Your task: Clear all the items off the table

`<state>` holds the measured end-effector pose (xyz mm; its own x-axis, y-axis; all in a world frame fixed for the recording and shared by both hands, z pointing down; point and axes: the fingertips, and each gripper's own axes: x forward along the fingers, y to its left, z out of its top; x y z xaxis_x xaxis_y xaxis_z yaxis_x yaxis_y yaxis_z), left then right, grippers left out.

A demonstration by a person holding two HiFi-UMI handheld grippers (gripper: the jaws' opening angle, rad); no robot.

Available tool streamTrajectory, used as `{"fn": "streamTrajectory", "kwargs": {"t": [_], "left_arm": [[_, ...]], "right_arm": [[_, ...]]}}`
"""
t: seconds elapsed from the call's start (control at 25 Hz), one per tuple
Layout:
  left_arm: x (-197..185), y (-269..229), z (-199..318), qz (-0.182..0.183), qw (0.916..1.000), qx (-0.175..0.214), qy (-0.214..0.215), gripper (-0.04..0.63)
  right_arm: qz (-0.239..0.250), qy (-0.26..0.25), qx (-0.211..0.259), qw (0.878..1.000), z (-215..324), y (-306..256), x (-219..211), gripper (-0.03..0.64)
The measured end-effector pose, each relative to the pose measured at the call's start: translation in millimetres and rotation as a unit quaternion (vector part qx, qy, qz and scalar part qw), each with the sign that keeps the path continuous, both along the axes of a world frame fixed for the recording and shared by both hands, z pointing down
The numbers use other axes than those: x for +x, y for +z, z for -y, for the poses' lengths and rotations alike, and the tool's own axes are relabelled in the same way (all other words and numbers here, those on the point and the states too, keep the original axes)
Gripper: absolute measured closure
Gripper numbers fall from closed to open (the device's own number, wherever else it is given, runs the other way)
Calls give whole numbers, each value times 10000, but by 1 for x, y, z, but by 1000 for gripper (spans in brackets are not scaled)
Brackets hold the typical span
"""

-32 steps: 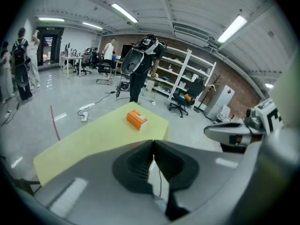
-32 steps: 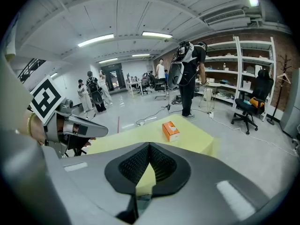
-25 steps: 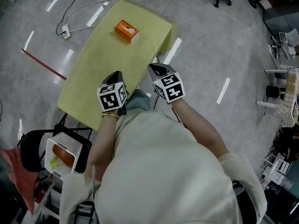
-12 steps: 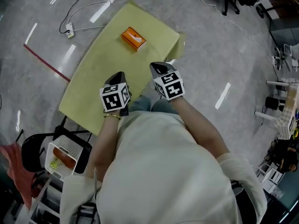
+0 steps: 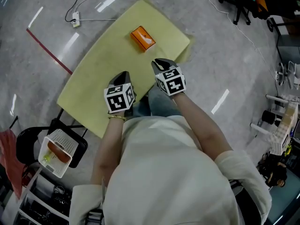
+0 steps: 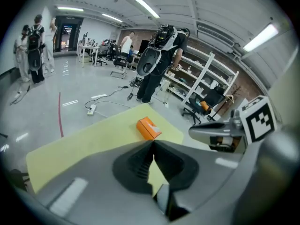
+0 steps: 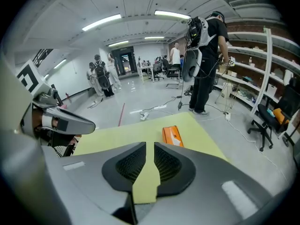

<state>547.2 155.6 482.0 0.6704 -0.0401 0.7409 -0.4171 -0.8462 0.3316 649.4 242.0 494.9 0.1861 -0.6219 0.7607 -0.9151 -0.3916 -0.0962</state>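
Left gripper [image 5: 123,75] fully closed, empty. Right gripper [image 5: 160,63] jaws just opening, narrow gap, nothing between. Risk: if I arrive too narrow, I may shove the orange box [image 5: 143,38] off the tabletop [image 5: 91,81].

No word, number or brand name can be read anywhere. The only sign-like marks are black-and-white square code patterns. One set is on the cube [image 5: 120,98] of the left gripper [image 5: 123,75], and another, toward 2 o'clock from it, is on the cube [image 5: 170,83] of the right gripper [image 5: 161,63]. The orange box [image 5: 143,38], at about 12 o'clock on the desk [image 5: 93,78], carries a white patch, but any print there is too small to make out.
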Motion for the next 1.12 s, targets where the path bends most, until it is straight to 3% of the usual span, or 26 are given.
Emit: {"fn": "streamTrajectory", "kwargs": {"t": [0.28,0.76,1.12], "left_arm": [[8,22,17,103,9987,-128,-484,586],[38,72,54,334,9937,-233,-1046,586],[54,115,66,568,9895,-405,-1262,586]], "right_arm": [[88,-238,-184,9995,30,31,37,503],[346,-545,-664,9957,73,113,86,326],[581,-658,-1052,9906,90,177,116,275]]}}
